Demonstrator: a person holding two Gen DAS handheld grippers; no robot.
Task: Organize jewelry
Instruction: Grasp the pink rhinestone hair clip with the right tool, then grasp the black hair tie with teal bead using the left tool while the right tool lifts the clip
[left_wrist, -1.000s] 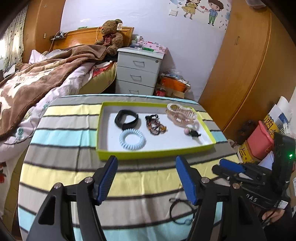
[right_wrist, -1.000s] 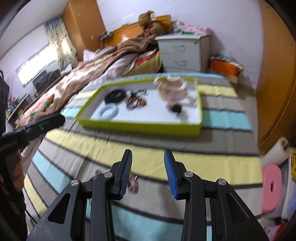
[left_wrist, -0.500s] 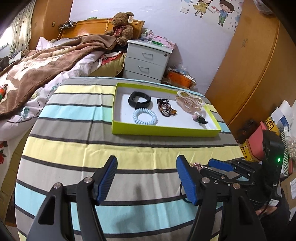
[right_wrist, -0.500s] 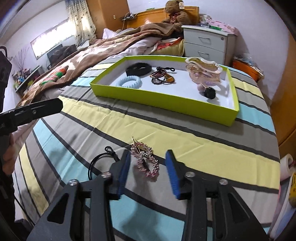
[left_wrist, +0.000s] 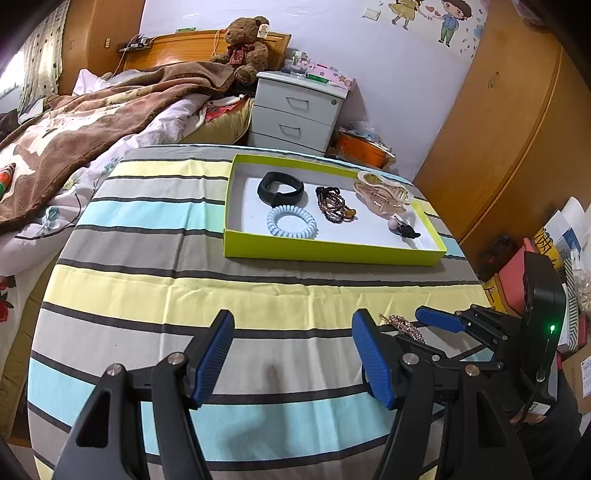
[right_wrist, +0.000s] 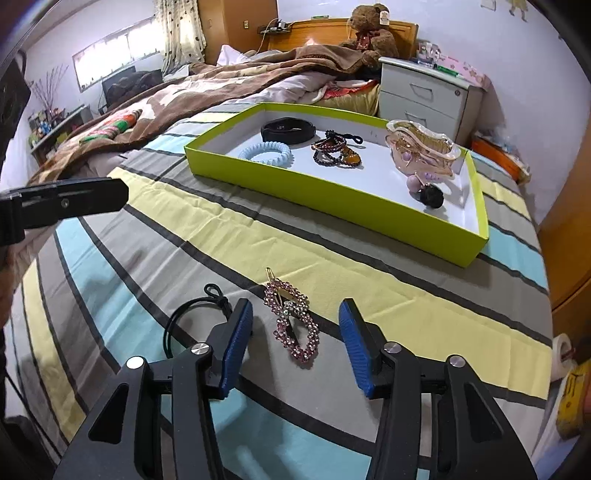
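My right gripper (right_wrist: 295, 334) was released around the rhinestone hair clip (right_wrist: 293, 319); next I should clench, then carry it to the green tray (right_wrist: 332, 192).

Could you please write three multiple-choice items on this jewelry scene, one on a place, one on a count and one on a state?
1. Where does the pink rhinestone hair clip lie?
A. In the green tray
B. On the striped cloth between the right tool's fingers
C. On the nightstand

2. How many pieces lie in the green tray?
A. Three
B. Five
C. Eight

3. How does the right tool stand?
A. Open, touching nothing
B. Shut on the hair clip
C. Shut on the black hair tie

Answers:
1 B: the clip rests on the striped cloth, near the black hair tie.
2 B: black band, blue coil tie, bead bracelets, claw clip, small bobble tie.
3 A: both fingers stand apart from the clip.
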